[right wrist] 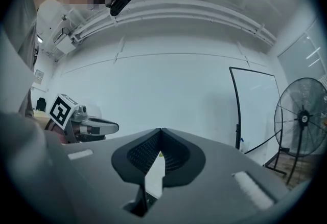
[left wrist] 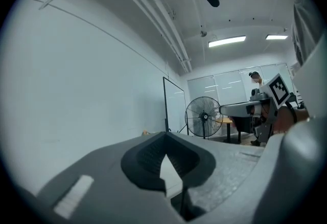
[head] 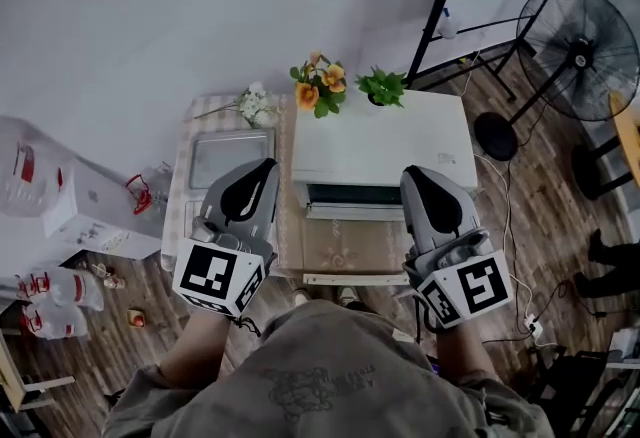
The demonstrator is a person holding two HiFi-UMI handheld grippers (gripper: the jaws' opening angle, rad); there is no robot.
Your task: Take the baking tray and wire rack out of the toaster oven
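The left gripper (head: 262, 166) and right gripper (head: 412, 174) are both clenched on nothing and held level before the white toaster oven (head: 380, 141). The baking tray (head: 230, 154) lies on the checked tablecloth (head: 183, 201) just left of the oven. Whether the wire rack rests on it is unclear.

Left gripper (head: 268, 166) and right gripper (head: 410, 172): each is formed as a smooth grey shell with two tapering jaws, lined with black ribbed pads (left wrist: 145, 156). A white cube printed with black square markers is mounted at each rear (left cube (head: 222, 276), right cube (head: 468, 290)). A grey-green T-shirt (head: 320, 376) with a faint dark print is worn.
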